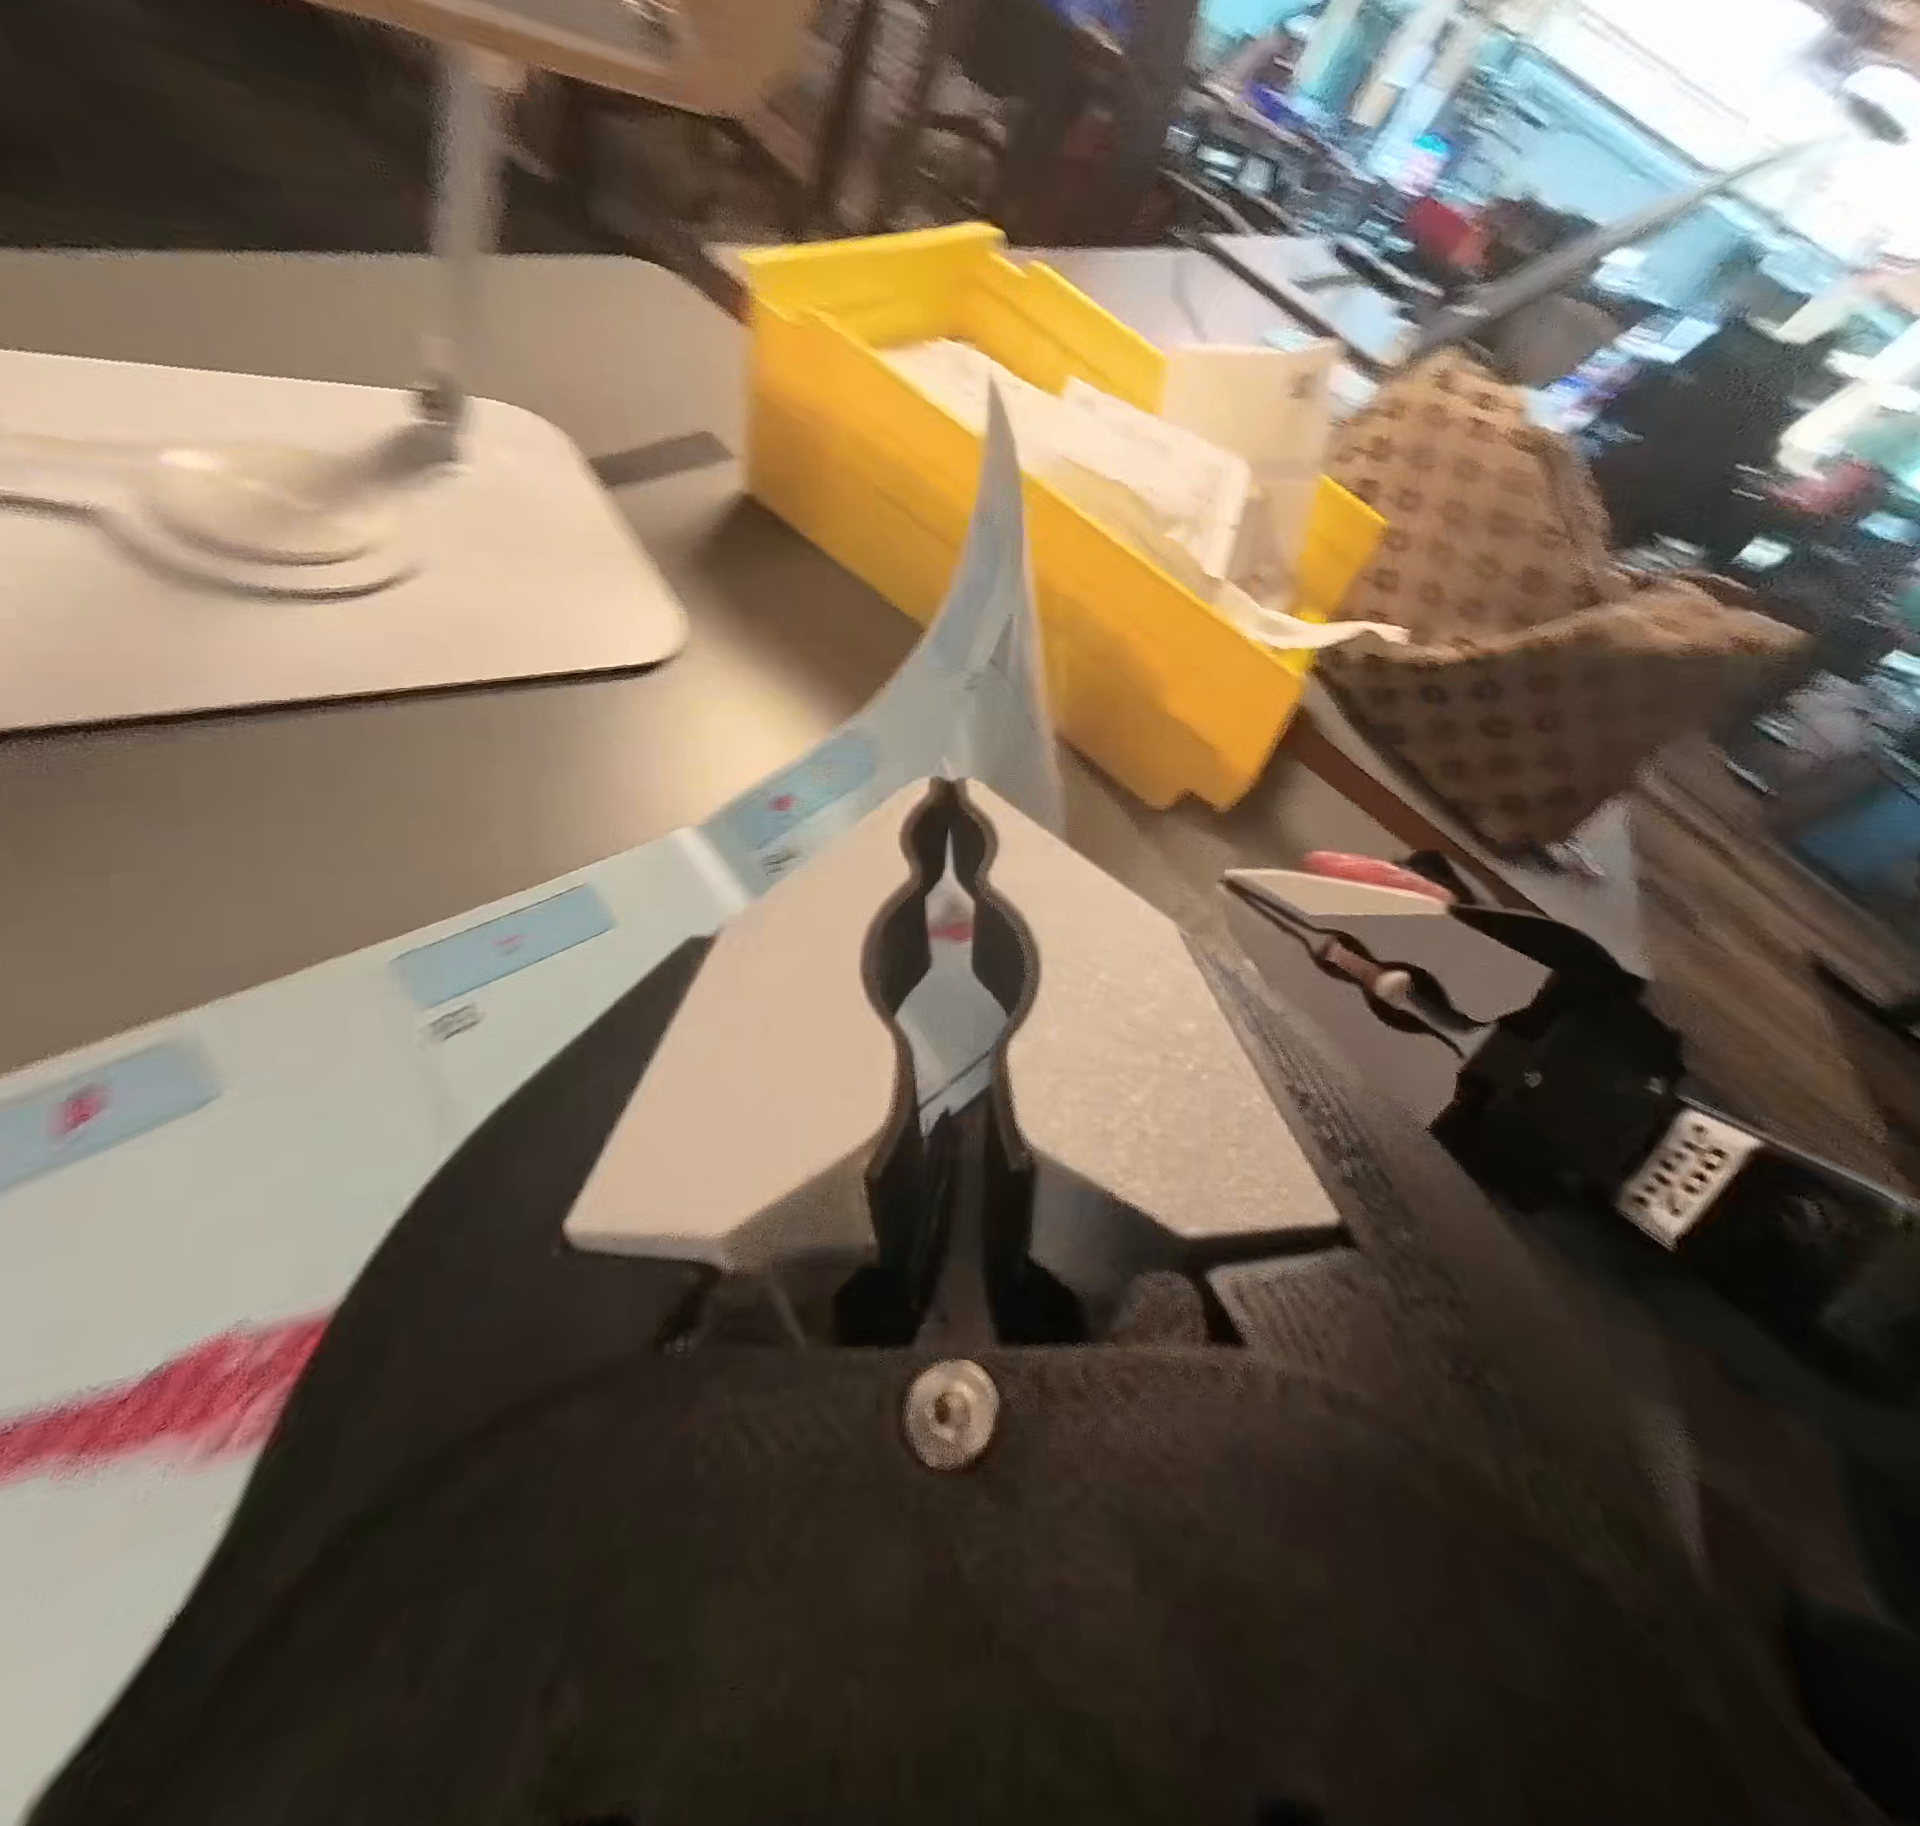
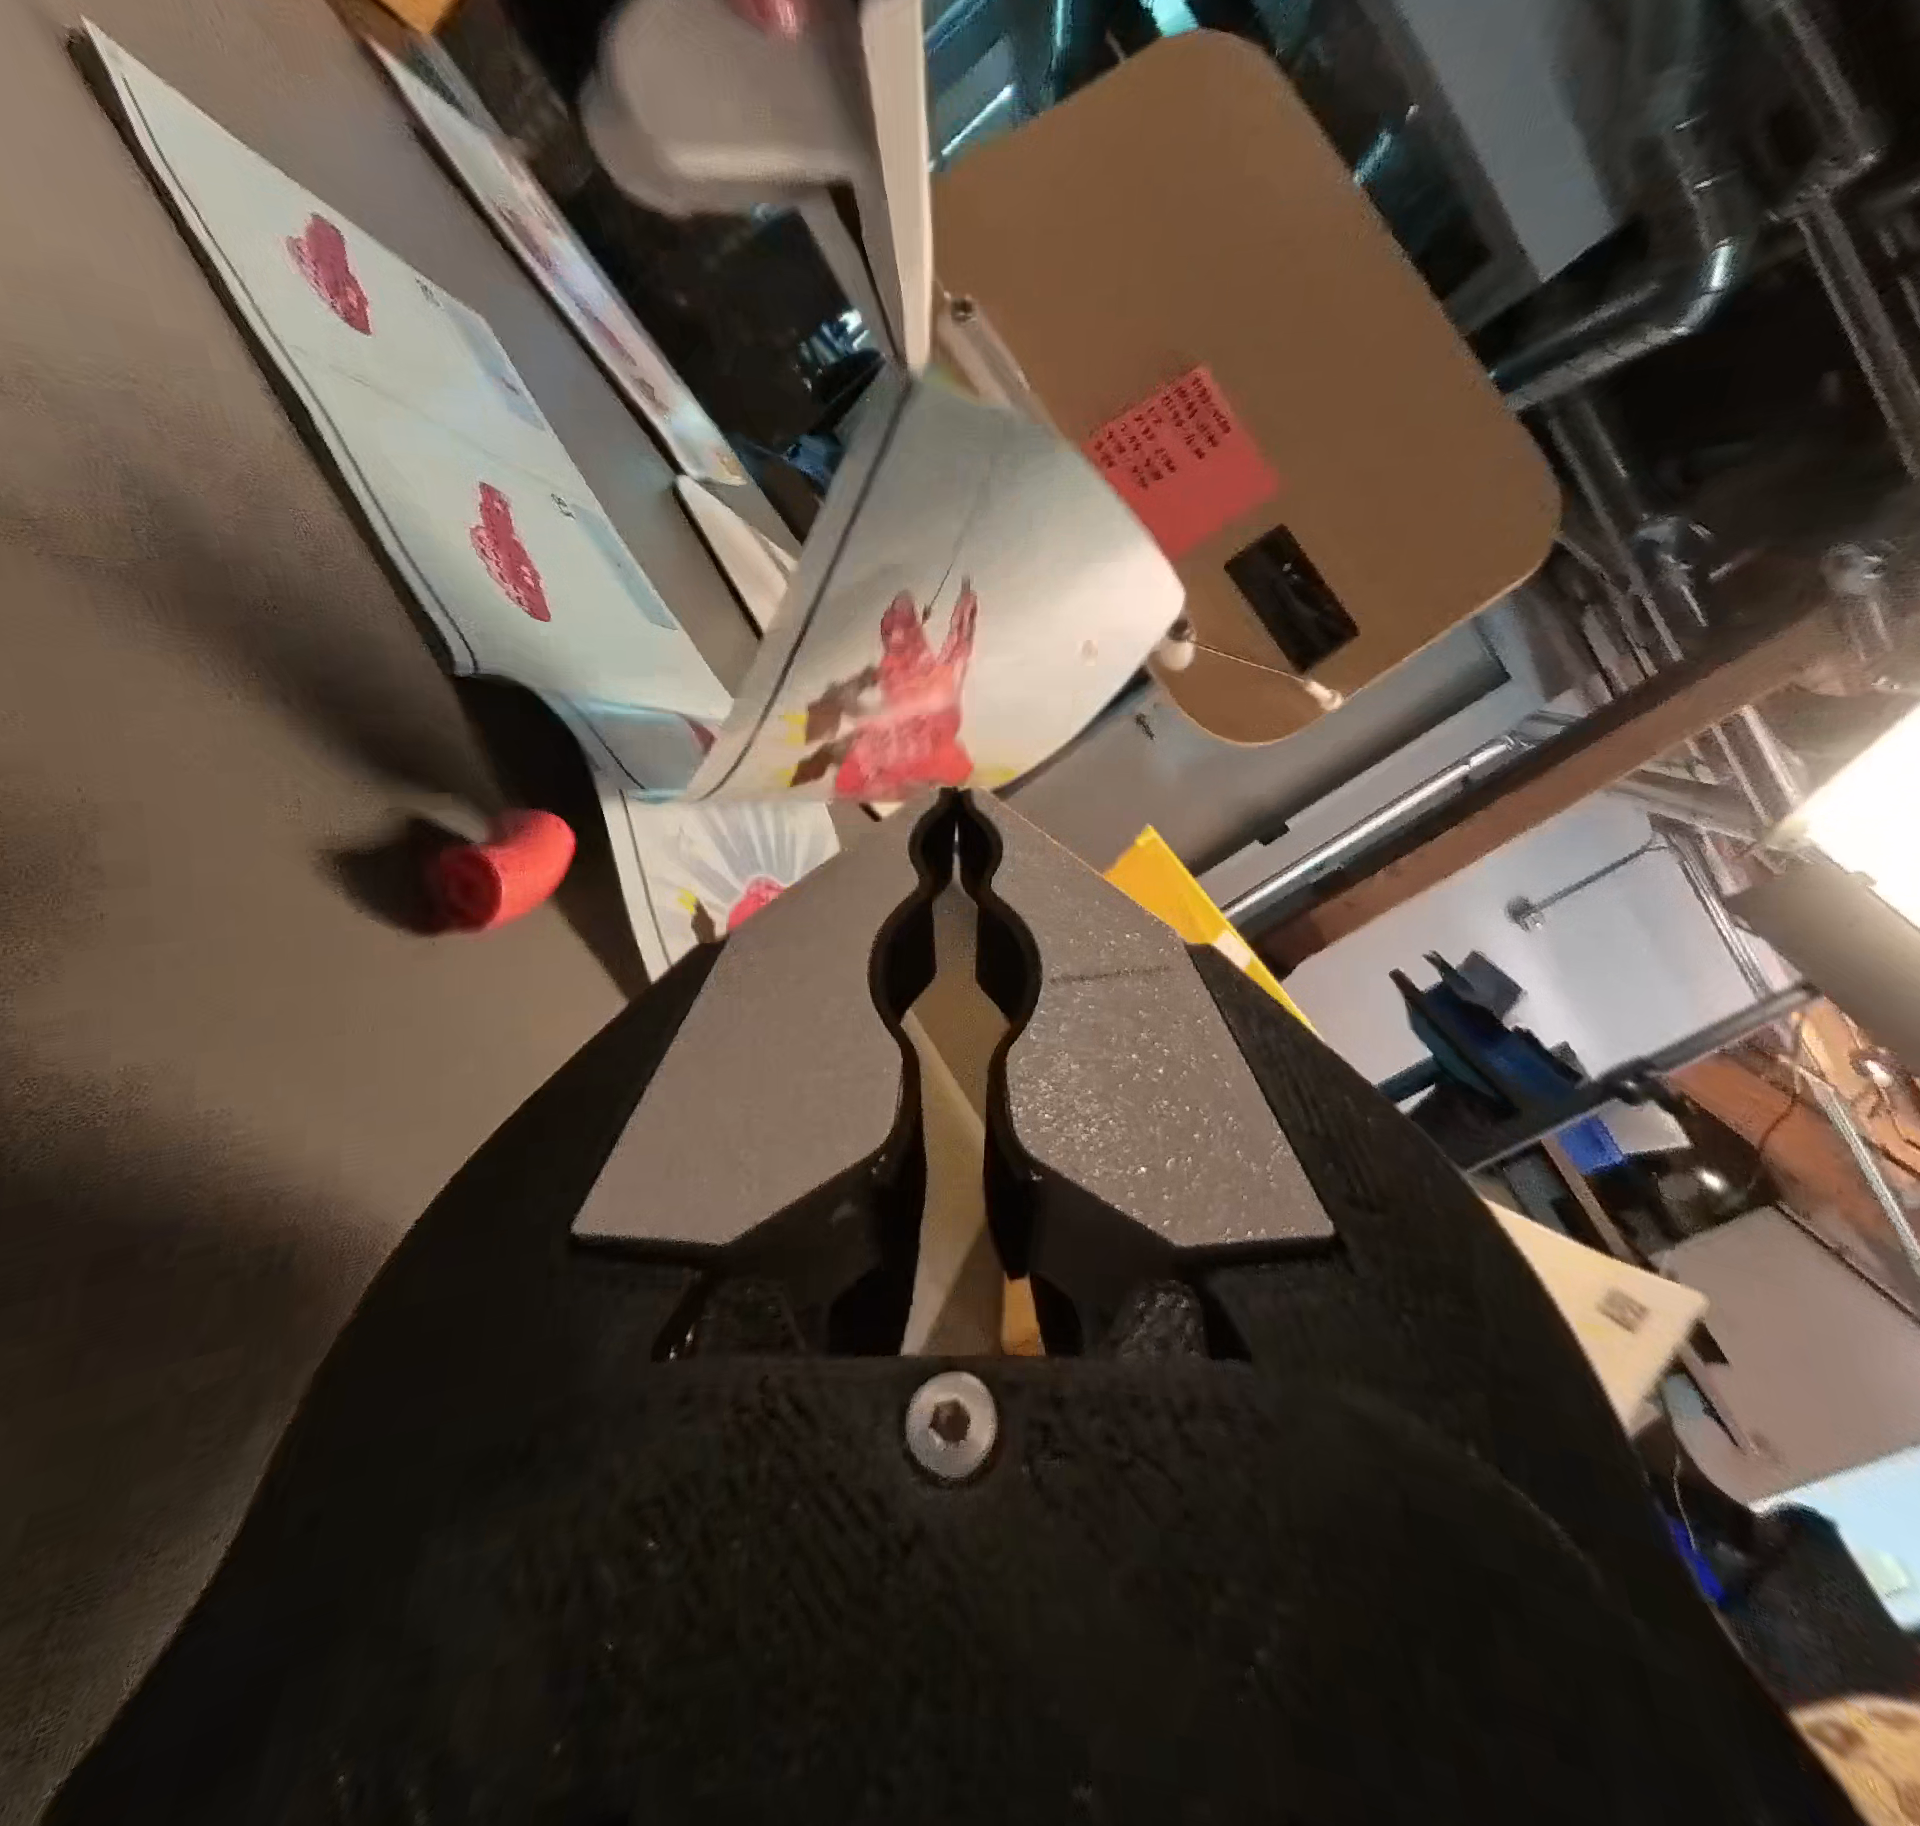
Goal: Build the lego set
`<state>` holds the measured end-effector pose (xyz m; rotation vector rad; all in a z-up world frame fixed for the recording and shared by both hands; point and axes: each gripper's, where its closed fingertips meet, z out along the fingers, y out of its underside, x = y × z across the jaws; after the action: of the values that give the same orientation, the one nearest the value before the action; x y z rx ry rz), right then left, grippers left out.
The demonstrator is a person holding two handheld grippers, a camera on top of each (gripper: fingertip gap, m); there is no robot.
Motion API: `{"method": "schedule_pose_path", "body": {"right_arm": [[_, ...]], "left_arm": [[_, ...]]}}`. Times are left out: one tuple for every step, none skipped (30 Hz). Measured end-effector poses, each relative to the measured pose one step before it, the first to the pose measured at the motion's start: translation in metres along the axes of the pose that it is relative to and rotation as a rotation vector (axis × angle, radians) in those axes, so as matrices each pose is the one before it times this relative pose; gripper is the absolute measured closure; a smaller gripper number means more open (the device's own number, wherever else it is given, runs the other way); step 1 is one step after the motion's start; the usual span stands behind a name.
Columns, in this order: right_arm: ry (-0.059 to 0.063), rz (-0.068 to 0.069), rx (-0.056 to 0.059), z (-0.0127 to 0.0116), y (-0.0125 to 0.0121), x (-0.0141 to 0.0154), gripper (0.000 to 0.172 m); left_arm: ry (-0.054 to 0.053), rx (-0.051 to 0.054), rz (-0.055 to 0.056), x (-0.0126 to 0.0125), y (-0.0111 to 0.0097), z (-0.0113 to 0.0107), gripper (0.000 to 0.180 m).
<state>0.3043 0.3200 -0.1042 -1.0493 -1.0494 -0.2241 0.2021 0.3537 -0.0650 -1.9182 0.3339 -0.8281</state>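
Both hand-held grippers (image 1: 951, 789) (image 2: 956, 797) pinch thin, curled printed sheet (image 1: 992, 633).

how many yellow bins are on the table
1: a yellow bin stands on the dark table beyond the left gripper, holding white papers. Others may lie out of view.

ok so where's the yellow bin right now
In the left wrist view the yellow bin sits on the dark table, ahead and right of the left claw, beside a brown patterned bag.
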Motion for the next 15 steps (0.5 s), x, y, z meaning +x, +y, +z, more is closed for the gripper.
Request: {"method": "schedule_pose_path", "body": {"right_arm": [[-0.0084, 0.0115, -0.0170, 0.00821, 0.00123, -0.00266, 0.172], [-0.0179, 0.0247, -0.0248, 0.00847, 0.00286, -0.00323, 0.172], [-0.0284, 0.0328, -0.0315, 0.00866, 0.00406, -0.00401, 0.172], [-0.0376, 0.0345, -0.0371, 0.00804, 0.00451, -0.00460, 0.172], [-0.0332, 0.0363, -0.0320, 0.00707, 0.00244, -0.00297, 0.172], [-0.0277, 0.0446, -0.0141, 0.00562, -0.00098, -0.00179, 0.172], [-0.0432, 0.0497, -0.0142, 0.00528, -0.00160, -0.00405, 0.172], [-0.0508, 0.0487, -0.0276, 0.00607, -0.00007, -0.00545, 0.172], [-0.0515, 0.0450, -0.0353, 0.00713, 0.00051, -0.00607, 0.172], [-0.0562, 0.0423, -0.0333, 0.00697, -0.00041, -0.00710, 0.172], [-0.0509, 0.0398, -0.0275, 0.00646, -0.00146, -0.00658, 0.171], [-0.0348, 0.0354, -0.0185, 0.00532, -0.00250, -0.00443, 0.170], [-0.0366, 0.0301, -0.0143, 0.00432, -0.00264, -0.00478, 0.169], [-0.0409, 0.0319, -0.0177, 0.00402, -0.00206, -0.00519, 0.168], [-0.0383, 0.0397, -0.0205, 0.00403, -0.00118, -0.00435, 0.166]], "left_arm": [[-0.0826, 0.0143, 0.0131, -0.00979, -0.00064, -0.01203, 0.180], [-0.0813, -0.0008, 0.0298, -0.00806, 0.00150, -0.01177, 0.180], [-0.0741, -0.0097, 0.0397, -0.00599, 0.00297, -0.01172, 0.180], [-0.0800, -0.0128, 0.0451, -0.00733, 0.00392, -0.01117, 0.180], [-0.0840, -0.0162, 0.0510, -0.00953, 0.00499, -0.00984, 0.180], [-0.0801, -0.0221, 0.0483, -0.01105, 0.00611, -0.00811, 0.180], [-0.0660, -0.0213, 0.0356, -0.01043, 0.00619, -0.00629, 0.180], [-0.0524, -0.0152, 0.0165, -0.00943, 0.00529, -0.00463, 0.180], [-0.0375, -0.0104, 0.0034, -0.00752, 0.00421, -0.00353, 0.179], [-0.0353, -0.0101, -0.0009, -0.00682, 0.00342, -0.00343, 0.172], [-0.0387, -0.0130, 0.0094, -0.00628, 0.00288, -0.00461, 0.164], [-0.0463, -0.0121, 0.0250, -0.00602, 0.00198, -0.00666, 0.155], [-0.0533, 0.0030, 0.0353, -0.00573, -0.00024, -0.00871, 0.148], [-0.0406, 0.0220, 0.0383, -0.00317, -0.00266, -0.01021, 0.145], [-0.0265, 0.0357, 0.0314, -0.00106, -0.00398, -0.01092, 0.140]]}}
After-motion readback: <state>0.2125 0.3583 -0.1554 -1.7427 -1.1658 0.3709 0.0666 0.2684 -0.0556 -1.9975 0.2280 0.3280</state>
